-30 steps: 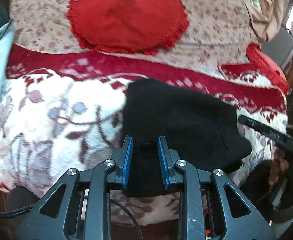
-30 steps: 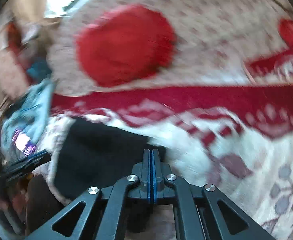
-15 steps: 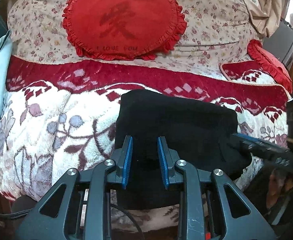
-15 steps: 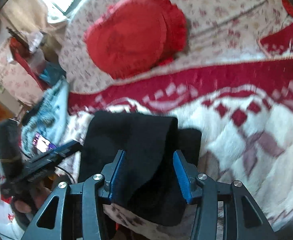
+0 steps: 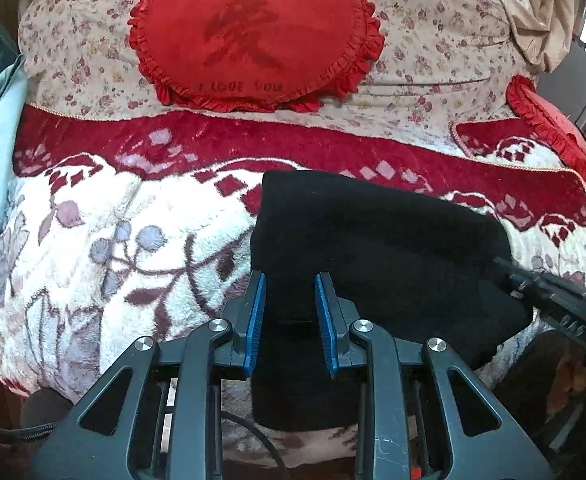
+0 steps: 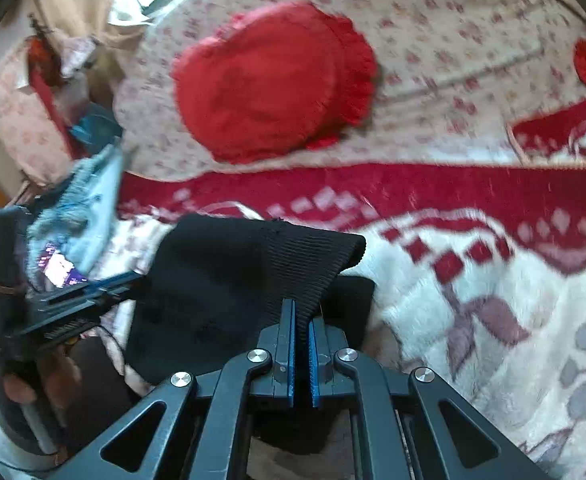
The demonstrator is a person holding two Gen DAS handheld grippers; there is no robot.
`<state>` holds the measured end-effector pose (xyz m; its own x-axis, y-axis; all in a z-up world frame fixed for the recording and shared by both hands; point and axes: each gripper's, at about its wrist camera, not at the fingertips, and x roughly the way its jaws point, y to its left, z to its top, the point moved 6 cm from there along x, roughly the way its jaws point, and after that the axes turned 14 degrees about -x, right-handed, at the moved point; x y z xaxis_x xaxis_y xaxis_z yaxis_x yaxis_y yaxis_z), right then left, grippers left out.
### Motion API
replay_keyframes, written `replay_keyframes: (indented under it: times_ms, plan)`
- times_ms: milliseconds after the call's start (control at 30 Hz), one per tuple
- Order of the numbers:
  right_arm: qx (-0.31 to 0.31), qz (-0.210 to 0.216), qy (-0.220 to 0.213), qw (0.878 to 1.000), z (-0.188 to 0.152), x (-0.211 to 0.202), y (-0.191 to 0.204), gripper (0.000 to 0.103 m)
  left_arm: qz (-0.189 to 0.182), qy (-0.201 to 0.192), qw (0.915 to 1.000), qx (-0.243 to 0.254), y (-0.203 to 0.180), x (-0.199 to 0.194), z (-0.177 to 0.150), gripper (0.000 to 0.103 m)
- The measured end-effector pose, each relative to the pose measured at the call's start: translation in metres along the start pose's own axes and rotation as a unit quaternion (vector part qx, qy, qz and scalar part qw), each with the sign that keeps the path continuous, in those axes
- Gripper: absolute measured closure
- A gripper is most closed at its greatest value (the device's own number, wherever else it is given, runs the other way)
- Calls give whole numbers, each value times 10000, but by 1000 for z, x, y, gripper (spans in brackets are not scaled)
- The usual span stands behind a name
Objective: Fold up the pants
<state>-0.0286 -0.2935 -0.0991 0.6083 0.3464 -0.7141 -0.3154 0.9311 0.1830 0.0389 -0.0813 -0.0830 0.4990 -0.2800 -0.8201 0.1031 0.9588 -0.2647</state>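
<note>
- While the black pants [image 5: 373,248] lie folded near the front edge of the bed, on the red-and-white floral blanket [image 5: 105,240], both hand-held grippers are placed at that bundle.
- Left hand-held gripper [image 5: 289,312]: blue pads are set at a narrow gap, with a dark fold of the pants seen between them; whether the pads press on it cannot be told.
- Right hand-held gripper [image 6: 301,344]: jaws have just been closing and are now clamped on a ribbed edge of the pants [image 6: 253,276], which is lifted off the layer below.
- Right gripper's fingers [image 5: 549,300] are seen at the right end of the bundle in the left wrist view.
- A red heart cushion [image 5: 253,36] is propped behind on the floral bedspread [image 5: 433,32], well apart from the pants.
- Right wrist view is motion-blurred.
</note>
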Motion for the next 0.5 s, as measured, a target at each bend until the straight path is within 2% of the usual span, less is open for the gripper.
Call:
replay_keyframes:
  times_ms: [67,133,167,233,367,433,500]
  plan:
    - [20,-13,128,9999,-6,11,-3,98,38,3,10000,7,0,1,1,80]
    - [165,-86,54,9998,-3,6,-10,95,39,-10,10000,-5,-1,1,2,80]
    - [200,-205,20,9996,-1,1,-13,87,79,-53,10000,-2,0,0,4,80]
    - [199,-534,-159,9982,7,-15,-18,85,181,-139,9997,43,1,1,9,80]
    - [106,-185,-624,9978,27,-32,-2,85,223,-164,9996,13,2,7,21,80]
    - [-128,-44,-502,9986,31,-17,10,85,280,-165,9995,52,2,14,24,80]
    - [-196,-146,-202,9995,29,7,12,85,371,-89,9993,64,3,26,25,76]
